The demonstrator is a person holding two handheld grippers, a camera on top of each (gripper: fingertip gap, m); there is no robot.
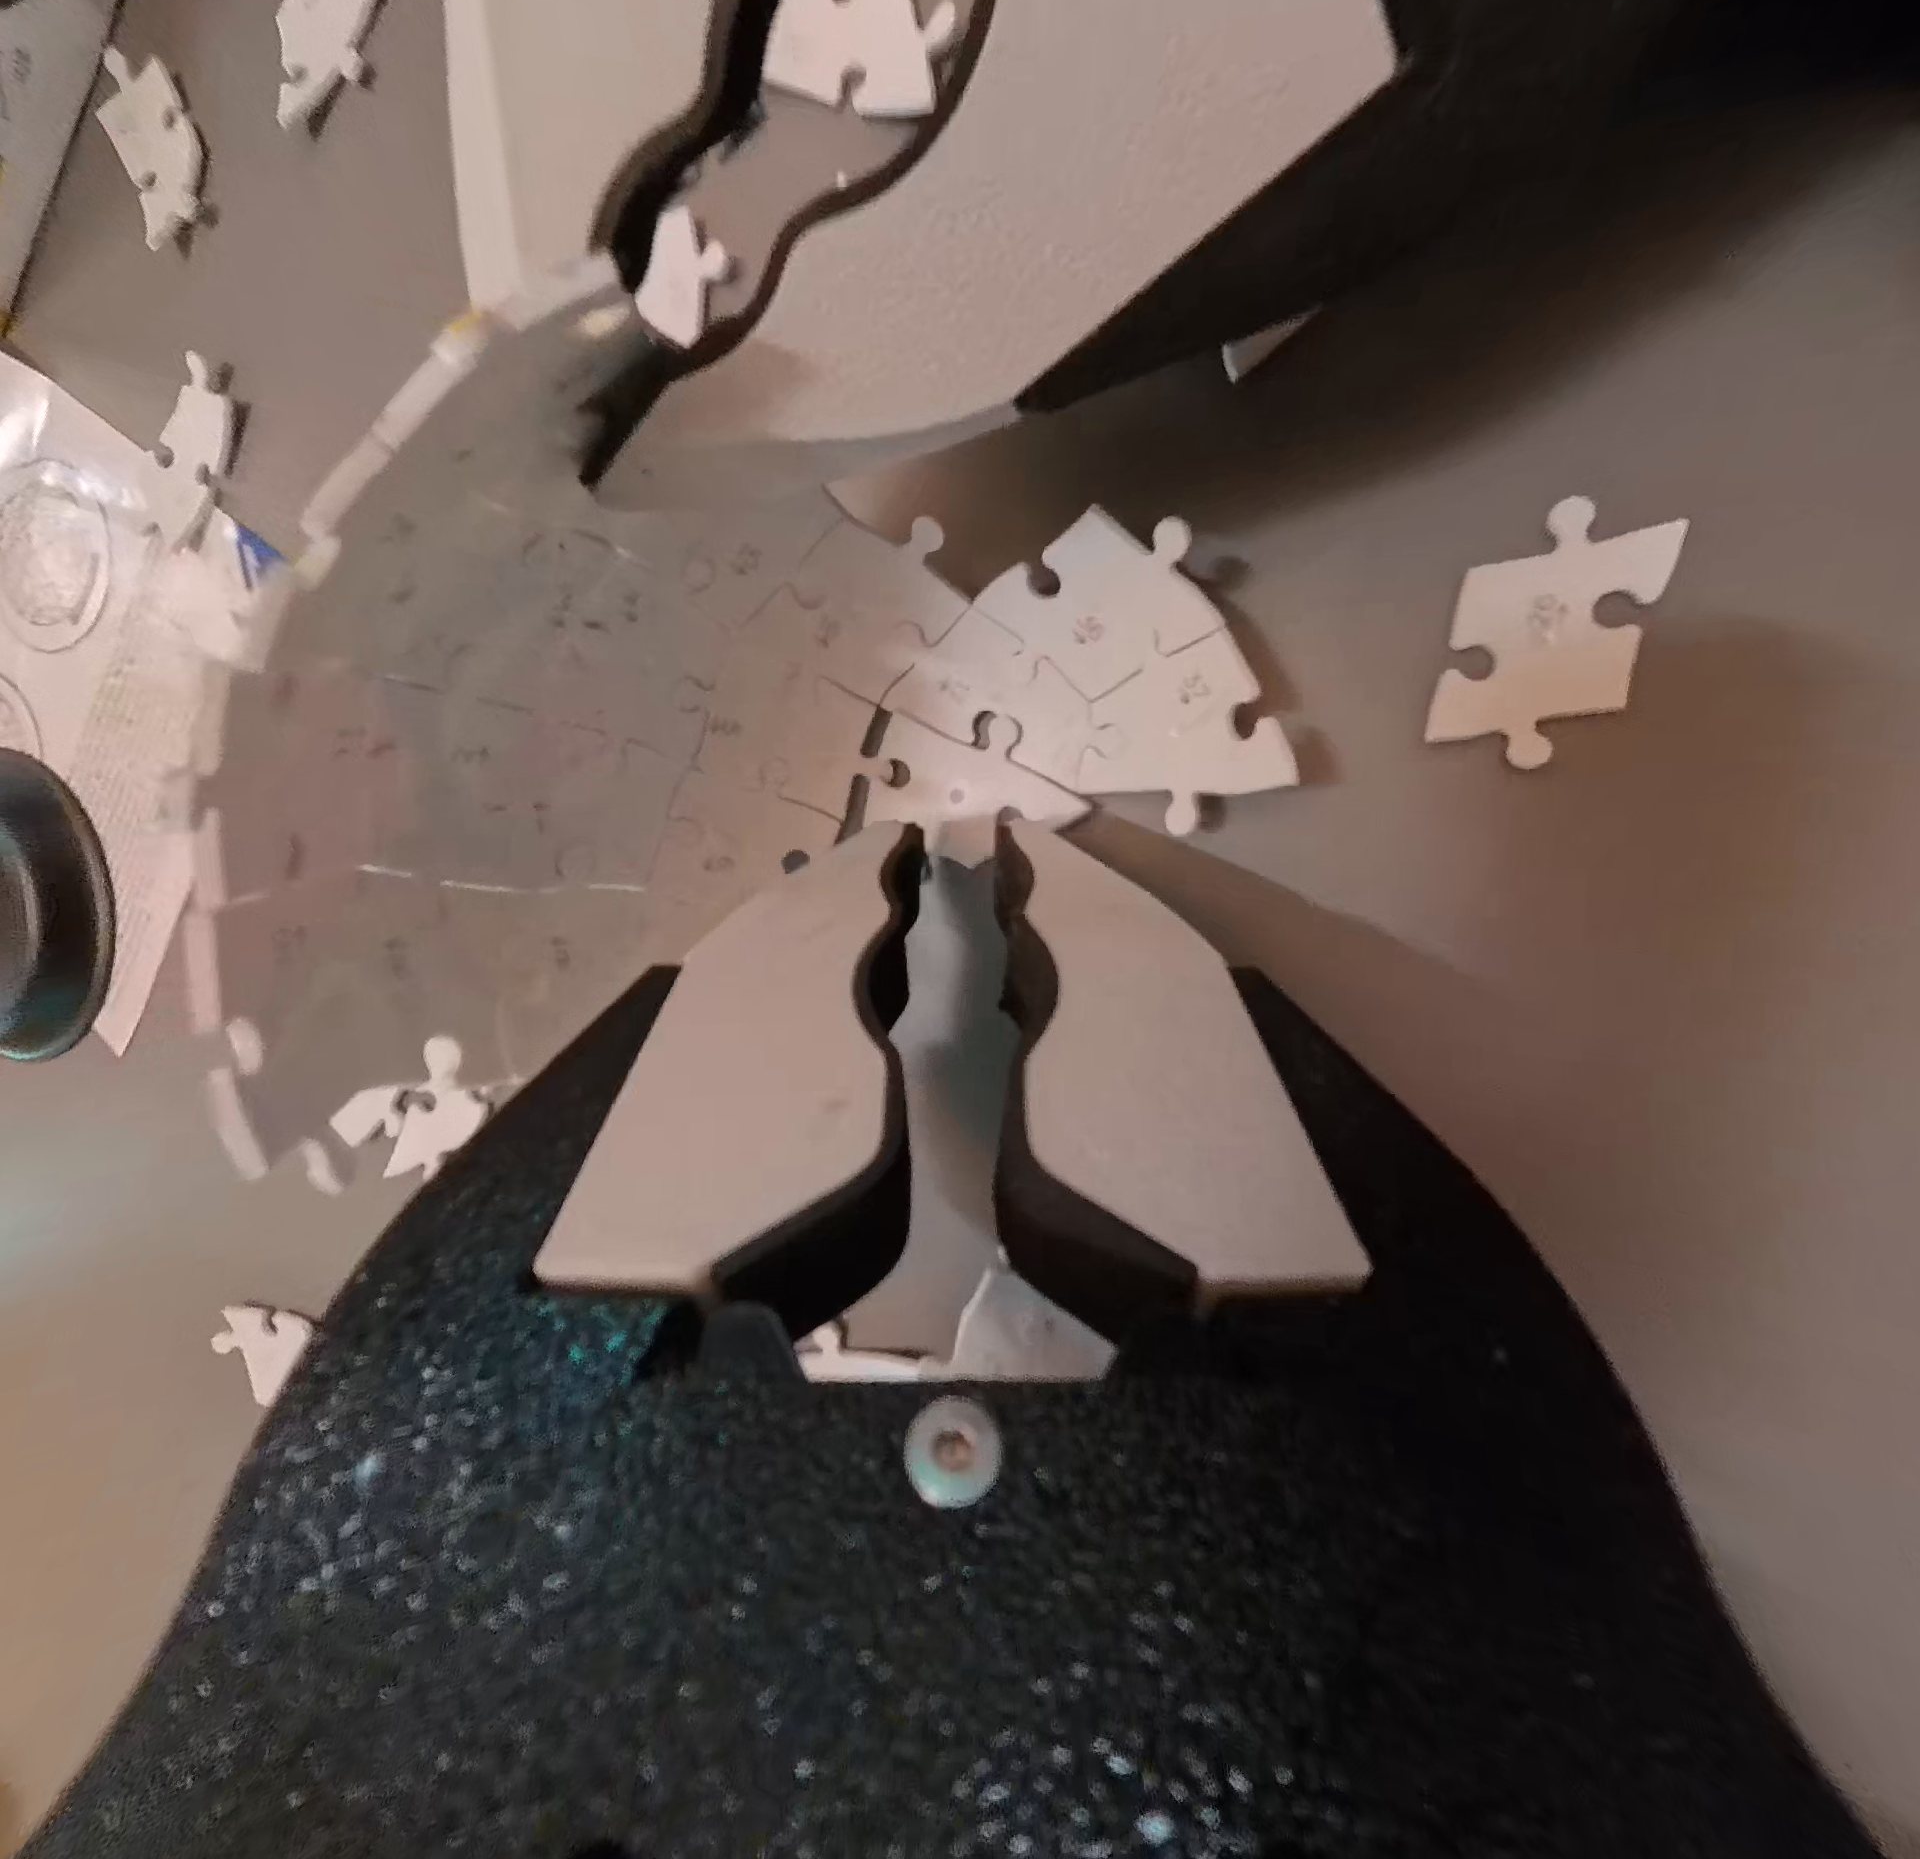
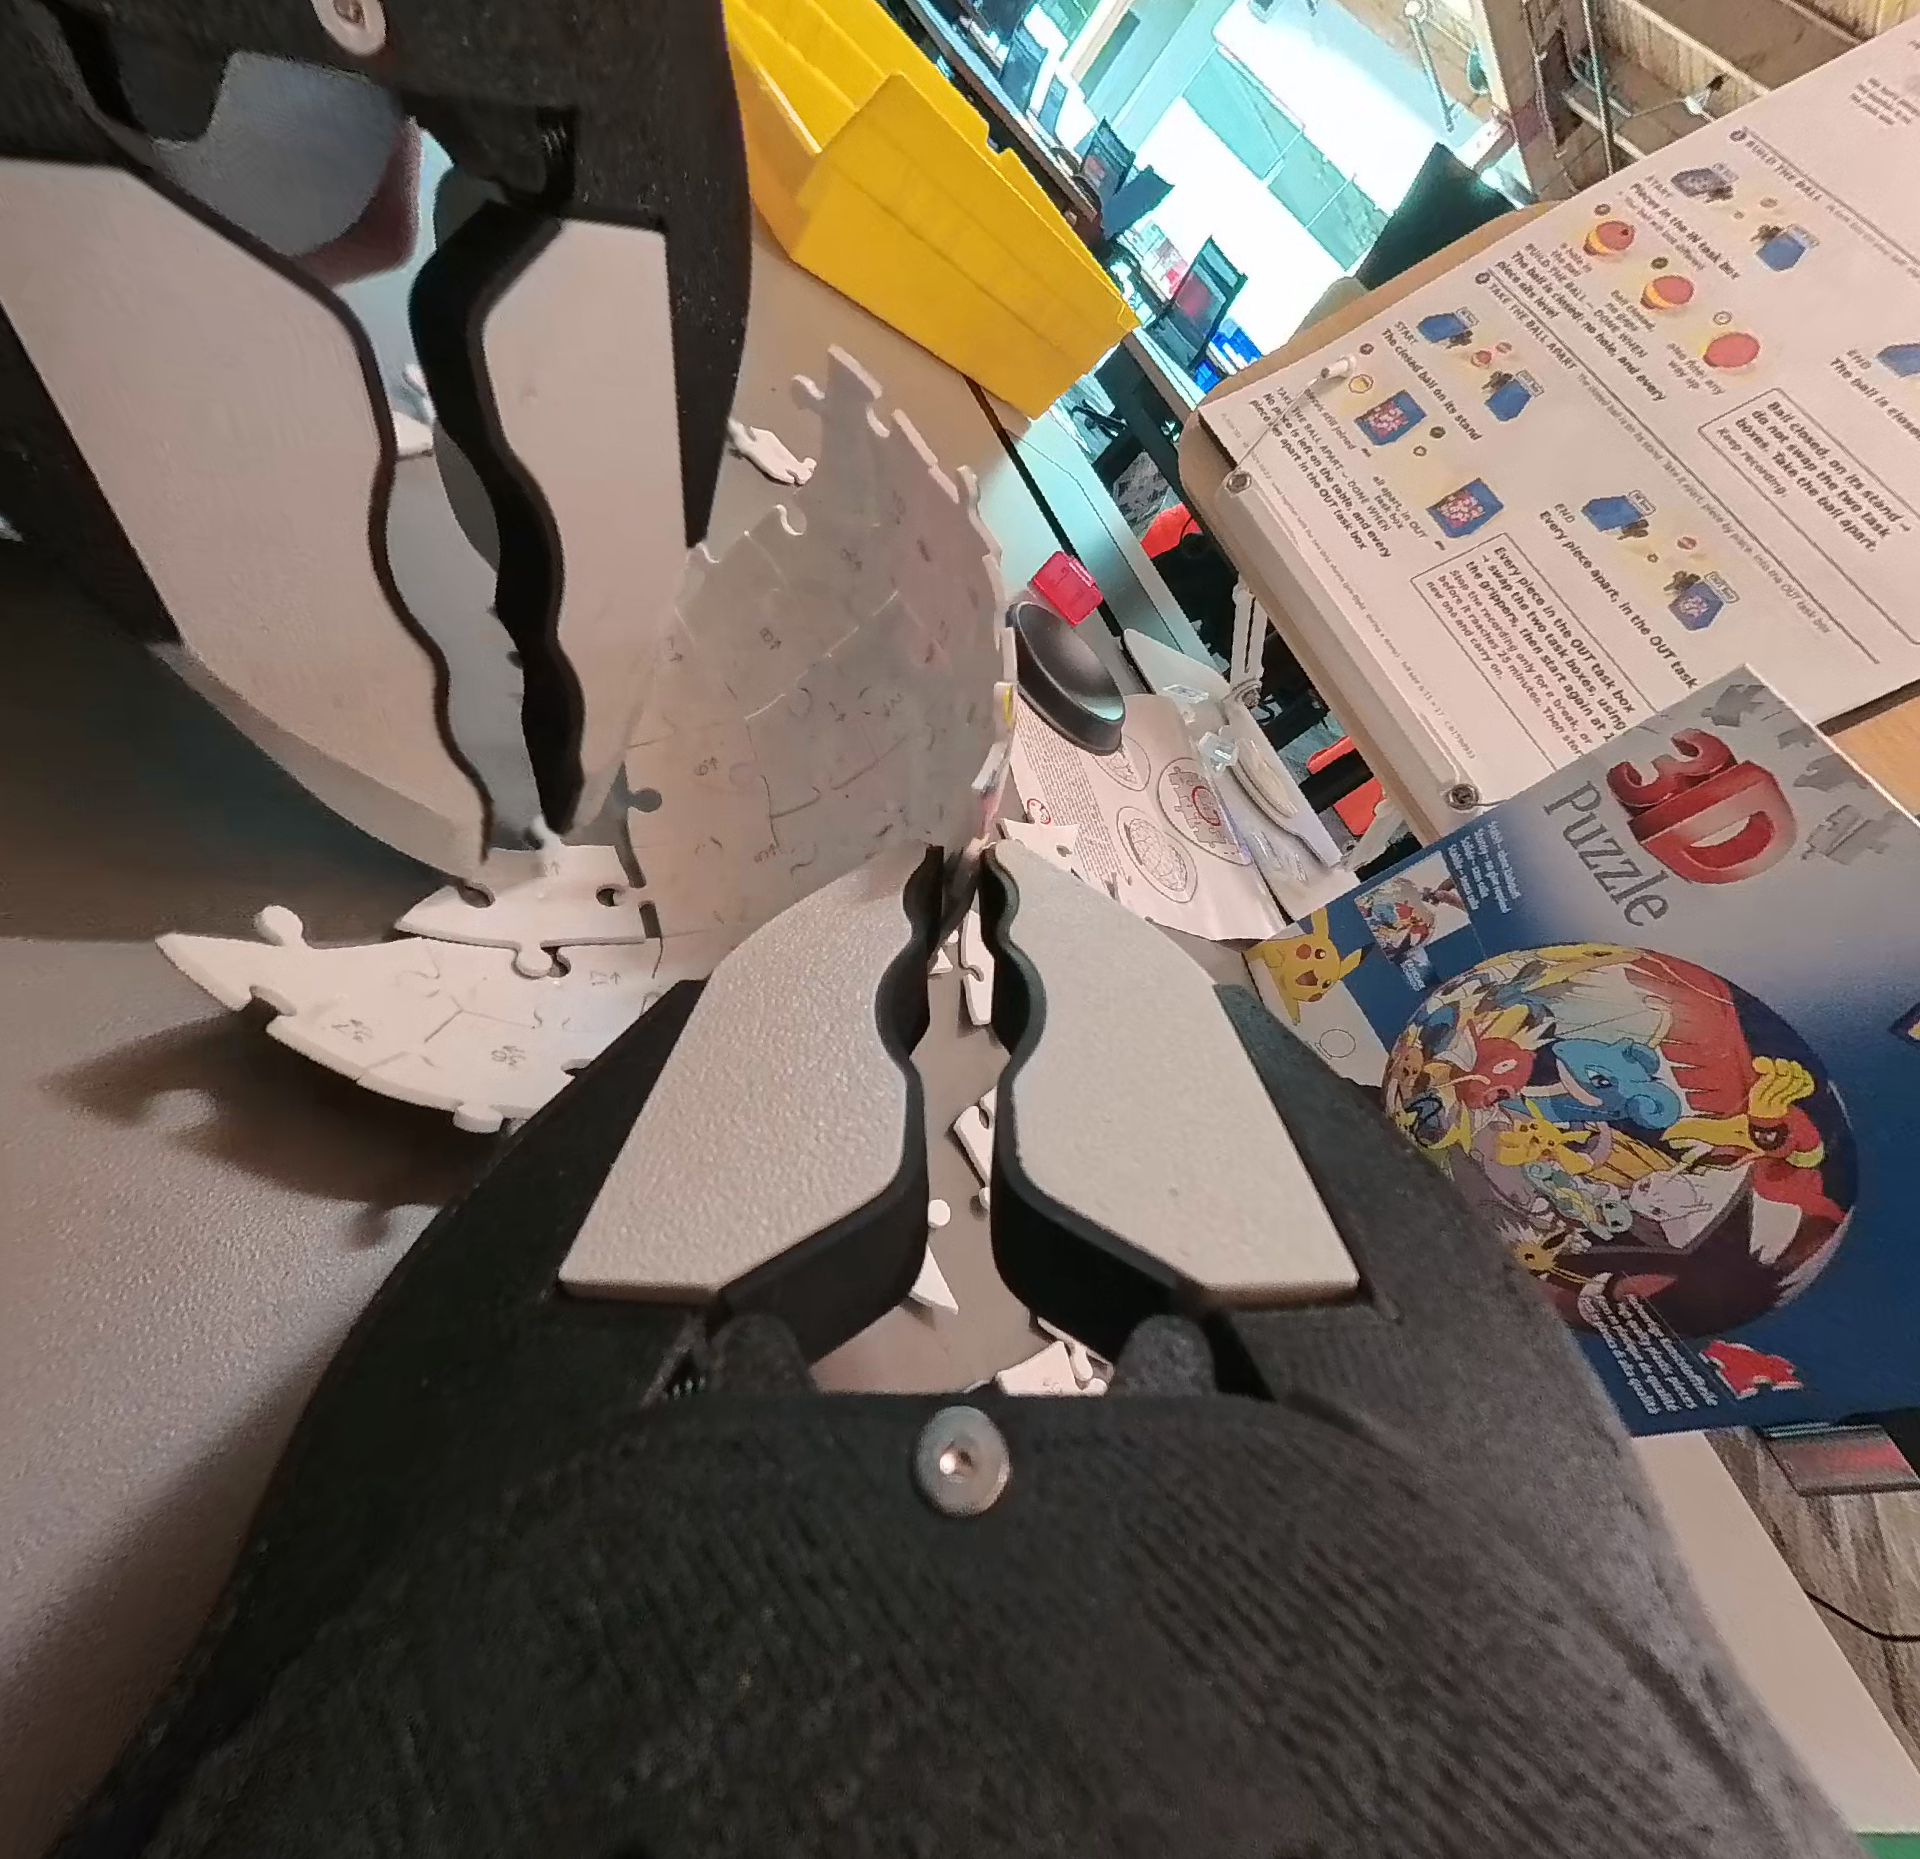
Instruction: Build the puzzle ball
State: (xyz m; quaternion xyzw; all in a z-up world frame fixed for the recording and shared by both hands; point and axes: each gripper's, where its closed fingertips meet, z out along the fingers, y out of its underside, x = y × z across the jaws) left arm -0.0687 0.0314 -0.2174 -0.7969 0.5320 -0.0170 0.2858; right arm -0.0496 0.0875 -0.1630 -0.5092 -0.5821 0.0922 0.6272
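The partly built puzzle ball (image 1: 499, 729) is a curved shell of white numbered pieces, seen from its inner side. It also shows in the right wrist view (image 2: 831, 646). A small joined section of pieces (image 1: 1122, 687) sits at the shell's rim and lies low over the table (image 2: 416, 1009). My left gripper (image 1: 961, 838) is shut on the near edge of that section. It shows at upper left in the right wrist view (image 2: 520, 833). My right gripper (image 2: 961, 874) is shut on the shell's rim. It reaches in from the top of the left wrist view (image 1: 613, 448).
A loose piece (image 1: 1538, 635) lies on the grey table to the right, with several more at upper left (image 1: 312, 33). A black ring stand (image 2: 1070, 687), a leaflet (image 2: 1153, 812), the puzzle box (image 2: 1621, 1061), an instruction sheet (image 2: 1558, 407) and yellow bins (image 2: 935, 220) are beyond the shell. Across from one pair of fingers to the other is roughly 8 cm.
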